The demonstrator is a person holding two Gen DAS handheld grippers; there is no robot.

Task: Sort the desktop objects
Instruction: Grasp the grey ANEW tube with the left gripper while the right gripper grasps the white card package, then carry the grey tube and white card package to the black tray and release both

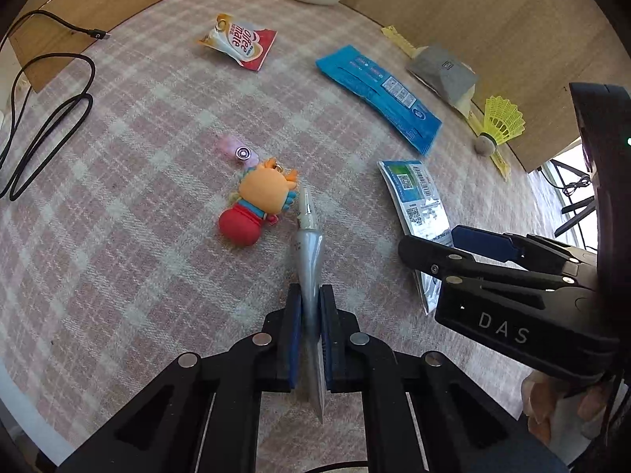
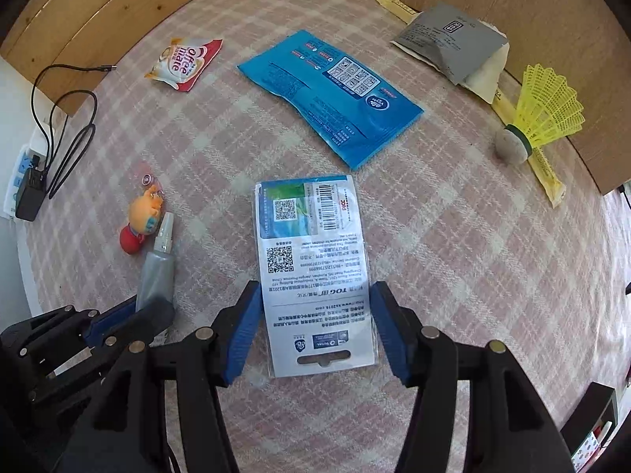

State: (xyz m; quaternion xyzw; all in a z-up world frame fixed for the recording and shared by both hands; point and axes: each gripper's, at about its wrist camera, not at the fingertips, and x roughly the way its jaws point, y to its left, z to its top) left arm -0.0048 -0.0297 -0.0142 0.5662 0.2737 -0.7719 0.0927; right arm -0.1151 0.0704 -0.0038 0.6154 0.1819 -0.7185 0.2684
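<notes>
- Pink plaid cloth tabletop [image 2: 453, 244] is a mess; nothing looks sorted.
- Your left tongs [image 1: 311, 335] are clamped on the grey squeeze tube [image 1: 309, 244].
- Your right tongs [image 2: 315, 331] stand apart around the white barcoded card packet [image 2: 315, 260], not gripping.

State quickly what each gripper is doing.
Left gripper: closed on the grey tube.
Right gripper: open, straddling the white packet, not gripping.

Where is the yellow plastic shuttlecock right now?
The yellow plastic shuttlecock lies at the right edge of the checked cloth against the wooden board, on a yellow paper strip, right of the blue plastic packet.
</notes>
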